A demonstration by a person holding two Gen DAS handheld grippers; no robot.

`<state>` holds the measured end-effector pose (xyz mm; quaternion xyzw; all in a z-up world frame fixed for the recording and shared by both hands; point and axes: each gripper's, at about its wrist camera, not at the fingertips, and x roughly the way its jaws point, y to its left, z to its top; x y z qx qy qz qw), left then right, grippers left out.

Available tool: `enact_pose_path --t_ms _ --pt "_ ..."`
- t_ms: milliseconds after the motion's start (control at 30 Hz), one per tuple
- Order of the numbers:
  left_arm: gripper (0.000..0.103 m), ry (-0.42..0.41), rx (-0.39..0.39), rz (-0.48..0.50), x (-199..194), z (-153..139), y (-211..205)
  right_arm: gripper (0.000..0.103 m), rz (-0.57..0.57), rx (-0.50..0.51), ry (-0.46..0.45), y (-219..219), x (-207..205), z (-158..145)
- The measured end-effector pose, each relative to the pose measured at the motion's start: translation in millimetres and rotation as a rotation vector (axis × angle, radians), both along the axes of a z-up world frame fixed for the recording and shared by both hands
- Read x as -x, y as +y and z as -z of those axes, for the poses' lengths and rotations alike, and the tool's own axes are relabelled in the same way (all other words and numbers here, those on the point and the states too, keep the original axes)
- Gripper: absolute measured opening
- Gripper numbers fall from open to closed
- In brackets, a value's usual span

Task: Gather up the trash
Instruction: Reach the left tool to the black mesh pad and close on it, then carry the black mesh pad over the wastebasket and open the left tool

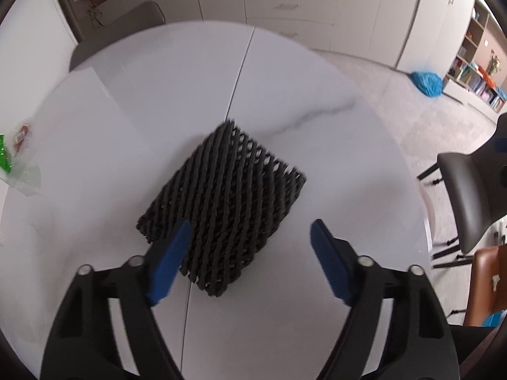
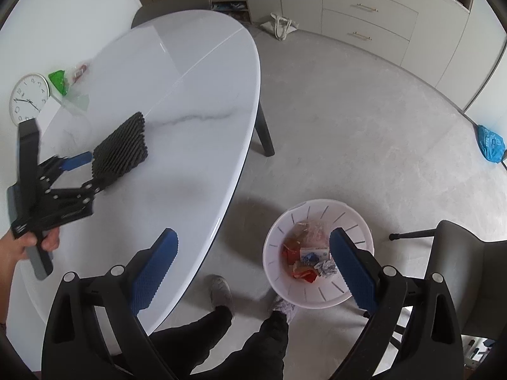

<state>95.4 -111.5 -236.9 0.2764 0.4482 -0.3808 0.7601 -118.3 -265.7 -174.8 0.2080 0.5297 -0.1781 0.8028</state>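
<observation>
**Black foam net sits between gripper fingers on marble table**

Indoors, a white marble-look table (image 1: 133,101) with a thin seam across its top fills a room of pale cabinets (image 2: 367,9) and grey floor (image 2: 348,120). On it lies a black foam net sleeve (image 1: 221,202), flat and near the middle, with the left gripper (image 1: 250,234) tilted down over its near end. The gripper's blue fingers (image 1: 171,262) stand partly apart; the left one overlaps the net's near-left corner, the right one is clear of it over bare tabletop, and neither visibly presses on the net. A clear plastic wrapper (image 1: 22,164) with green and red print lies at the table's far left edge.

From the right wrist camera, more of the room appears: the right gripper (image 2: 253,253) hangs with its fingers spread wide and nothing between them, above the table's edge and the floor. Below it stands a white slotted waste bin (image 2: 317,297) on the floor, holding red and orange packets, a small carton and crumpled paper. A person's dark trouser legs and light shoes (image 2: 220,288) are beside it. That view also shows a hand (image 2: 38,240) gripping the left tool's handle, a white wall clock (image 2: 28,98) lying at the table's left, a tote bag (image 2: 280,25) on the far floor and a blue plastic bag (image 2: 489,144) at right. Dark chairs (image 1: 469,190) stand around the table.
</observation>
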Motion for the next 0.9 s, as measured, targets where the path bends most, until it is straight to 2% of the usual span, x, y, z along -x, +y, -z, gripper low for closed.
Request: enact_pose_path --t_ms 167,233,300,333,367,400,467,633,800,900 --pt "0.056 0.011 -0.042 0.038 -8.0 21.2 -4.9 0.096 0.016 -0.005 0.017 4.9 -0.1 5.3" --pt "0.055 0.006 -0.037 0.033 -10.6 23.3 -4.7 0.096 0.026 -0.009 0.018 4.9 0.1 6.4" --pt "0.049 0.01 -0.028 0.031 -12.5 22.5 -4.2 0.096 0.033 -0.017 0.015 4.9 -0.3 6.7" --pt "0.042 0.011 -0.022 0.031 -13.3 21.8 -3.5 0.096 0.034 -0.022 0.012 5.0 -0.6 6.9" --pt "0.031 0.021 -0.011 0.037 -14.2 20.7 -3.0 0.096 0.034 -0.023 0.009 5.0 -0.7 6.7" --pt "0.029 0.035 -0.005 0.041 -15.4 20.3 -2.9 0.096 0.034 -0.022 0.008 5.7 -1.0 6.4" --pt "0.012 0.046 0.014 0.043 -17.0 17.2 -2.3 0.096 0.03 -0.018 0.007 6.3 -0.9 5.3" --pt "0.011 0.039 0.038 0.054 -6.6 3.7 -6.1 0.096 0.035 -0.017 -0.01 3.4 4.0 2.2" --pt "0.011 0.035 0.078 0.072 22.0 -26.3 -19.1 0.096 0.054 -0.006 -0.028 -9.5 19.4 -4.8" --pt "0.011 0.081 0.139 0.081 50.0 -48.2 -34.9 0.096 0.072 0.02 -0.036 -23.6 34.3 -11.7"
